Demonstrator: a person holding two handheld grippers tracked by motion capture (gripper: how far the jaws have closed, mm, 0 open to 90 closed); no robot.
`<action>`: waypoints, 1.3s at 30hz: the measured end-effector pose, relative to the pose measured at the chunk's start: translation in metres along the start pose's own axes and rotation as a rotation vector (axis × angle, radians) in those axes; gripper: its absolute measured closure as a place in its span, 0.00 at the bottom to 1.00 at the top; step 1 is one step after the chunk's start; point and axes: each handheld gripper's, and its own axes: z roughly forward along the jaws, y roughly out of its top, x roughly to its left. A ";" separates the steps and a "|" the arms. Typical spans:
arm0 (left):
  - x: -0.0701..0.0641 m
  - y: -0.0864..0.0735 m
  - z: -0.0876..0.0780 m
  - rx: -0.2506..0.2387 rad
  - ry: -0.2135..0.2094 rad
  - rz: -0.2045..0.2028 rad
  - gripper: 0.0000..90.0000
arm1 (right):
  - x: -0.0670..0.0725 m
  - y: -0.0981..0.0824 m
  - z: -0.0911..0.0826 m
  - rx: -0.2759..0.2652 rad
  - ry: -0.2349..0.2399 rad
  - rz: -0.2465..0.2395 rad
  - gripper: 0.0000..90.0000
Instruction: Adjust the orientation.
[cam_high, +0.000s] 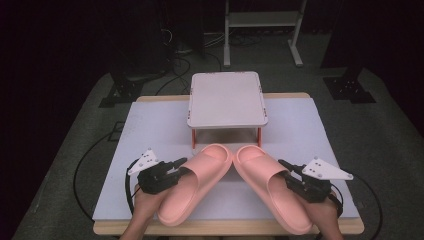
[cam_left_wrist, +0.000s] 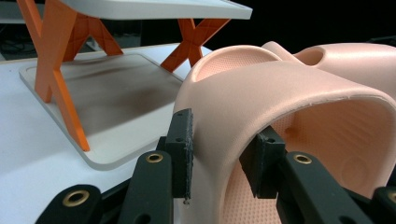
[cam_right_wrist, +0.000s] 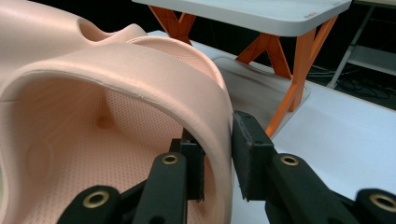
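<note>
Both grippers pinching strap edges: left gripper (cam_high: 181, 163) on left slipper (cam_high: 197, 182), right gripper (cam_high: 283, 164) on right slipper (cam_high: 272, 186), toes near rack (cam_high: 227, 100). Thin grip on soft foam, so slip or tilt likely w/ uneven lift. Possible toe snag on orange legs (cam_left_wrist: 60, 93) of rack.

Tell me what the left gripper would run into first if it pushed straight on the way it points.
The left gripper is already clamped on the left slipper's strap. Carried straight on, the toes would probably meet the small shelf's lower board or an orange leg; depth is unclear.
</note>
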 end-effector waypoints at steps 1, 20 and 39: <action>0.000 0.000 0.000 0.000 0.000 0.000 0.74 | 0.000 0.001 0.000 -0.002 0.000 -0.002 0.83; -0.001 0.029 -0.005 -0.009 0.004 0.020 0.74 | -0.002 0.029 -0.006 -0.025 -0.012 -0.020 0.82; 0.002 0.056 -0.003 -0.038 0.020 0.033 0.74 | -0.008 0.054 -0.006 -0.057 -0.032 -0.041 0.81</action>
